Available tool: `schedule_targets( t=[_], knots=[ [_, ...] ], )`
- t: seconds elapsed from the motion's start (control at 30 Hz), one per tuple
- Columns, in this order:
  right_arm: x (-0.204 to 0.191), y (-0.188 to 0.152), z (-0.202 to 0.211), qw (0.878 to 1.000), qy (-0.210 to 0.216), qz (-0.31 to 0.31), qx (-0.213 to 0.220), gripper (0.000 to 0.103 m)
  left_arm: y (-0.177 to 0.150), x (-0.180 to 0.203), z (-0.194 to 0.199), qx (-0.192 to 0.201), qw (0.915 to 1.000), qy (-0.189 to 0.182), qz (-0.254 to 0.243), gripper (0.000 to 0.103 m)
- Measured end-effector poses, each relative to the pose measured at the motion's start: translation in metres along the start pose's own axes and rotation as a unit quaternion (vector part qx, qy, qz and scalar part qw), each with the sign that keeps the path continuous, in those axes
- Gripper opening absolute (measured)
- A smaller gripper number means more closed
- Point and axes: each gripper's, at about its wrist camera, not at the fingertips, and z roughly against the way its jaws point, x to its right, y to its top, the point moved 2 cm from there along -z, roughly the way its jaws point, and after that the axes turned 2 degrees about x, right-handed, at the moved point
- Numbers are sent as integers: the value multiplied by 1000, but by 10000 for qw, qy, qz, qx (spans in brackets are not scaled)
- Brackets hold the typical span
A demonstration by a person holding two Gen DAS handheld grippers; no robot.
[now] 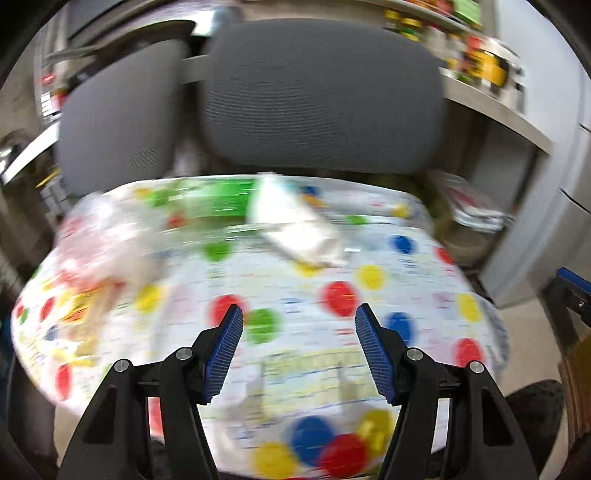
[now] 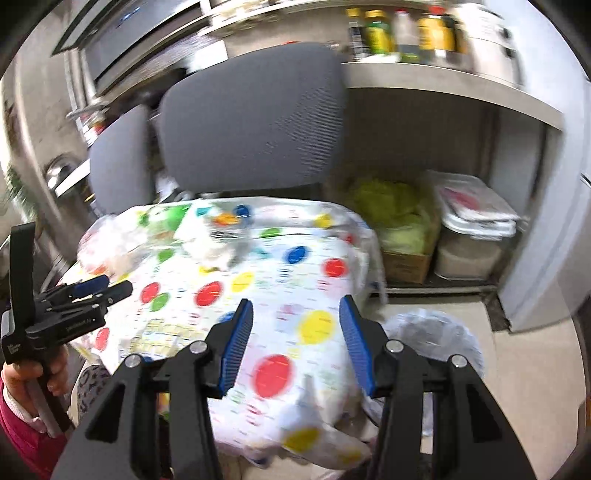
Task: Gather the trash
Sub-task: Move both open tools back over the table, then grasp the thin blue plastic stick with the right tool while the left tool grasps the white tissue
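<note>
Blurred trash lies at the far side of a table under a dotted cloth (image 1: 332, 354): a crumpled white wrapper (image 1: 295, 225), a green packet (image 1: 218, 195) and a clear plastic bag (image 1: 96, 243) with red and yellow print at the left edge. My left gripper (image 1: 299, 310) hovers open over the near part of the cloth, with nothing between its blue pads. My right gripper (image 2: 296, 302) is also open and empty above the cloth (image 2: 280, 280), well short of the white wrapper (image 2: 210, 247). A hand holds the left gripper (image 2: 110, 287) at the right wrist view's left edge.
Two grey chair backs (image 1: 317, 96) stand right behind the table. Beyond them is a shelf unit with bottles (image 2: 406, 33), a box of green stuff (image 2: 402, 225) and a lidded white tub (image 2: 472, 229). A clear bag (image 2: 432, 339) sits on the floor by the table's right side.
</note>
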Motion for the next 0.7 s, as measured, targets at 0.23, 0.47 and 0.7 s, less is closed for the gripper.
schedule_targets(
  t=[0.23, 0.47, 0.7],
  knots=[
    [-56, 24, -59, 9976, 488, 453, -196, 48, -2, -73, -4, 15, 9977, 432, 530, 64],
    [-93, 39, -131, 9938, 534, 822, -523, 48, 5, -87, -33, 34, 9964, 522, 662, 64],
    [-112, 53, -182, 9913, 417, 1124, -538, 48, 18, -82, -71, -24, 9973, 444, 586, 64]
  ],
)
